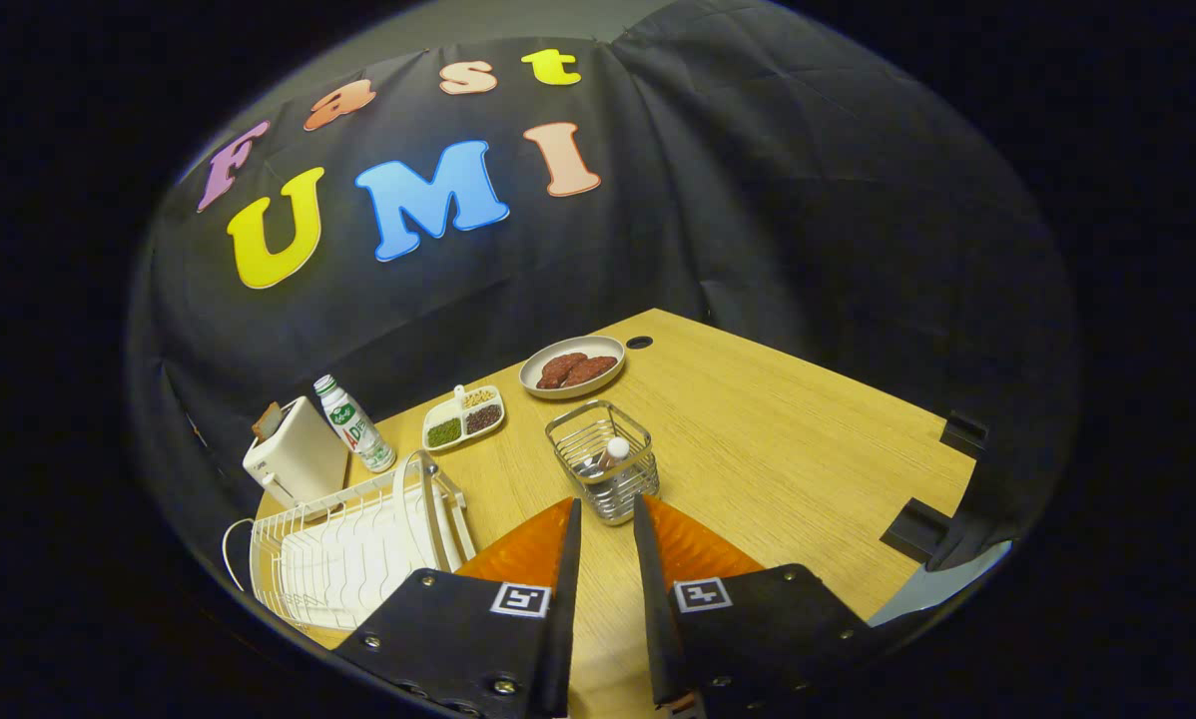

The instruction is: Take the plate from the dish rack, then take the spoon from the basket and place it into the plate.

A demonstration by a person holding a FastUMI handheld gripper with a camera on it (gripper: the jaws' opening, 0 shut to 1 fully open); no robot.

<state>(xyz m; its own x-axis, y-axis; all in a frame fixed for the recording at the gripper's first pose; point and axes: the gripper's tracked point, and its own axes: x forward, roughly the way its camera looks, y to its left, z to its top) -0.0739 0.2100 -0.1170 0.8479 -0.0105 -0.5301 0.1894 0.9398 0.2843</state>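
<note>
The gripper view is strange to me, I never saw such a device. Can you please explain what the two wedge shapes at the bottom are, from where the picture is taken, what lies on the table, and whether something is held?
The picture comes from a wide-angle camera riding on a hand-held gripper; a person carries it, there is no robot arm. The two wedges are its fingers, seen from behind. They stand slightly apart over the wooden table and hold nothing.

Just ahead of the fingers is a wire basket with a spoon standing in it. Beside the left finger is a white dish rack holding a plate on edge. Beyond the rack stand a toaster and a bottle. Farther back lie a divided dish of beans and an oval plate of brown food.
</note>
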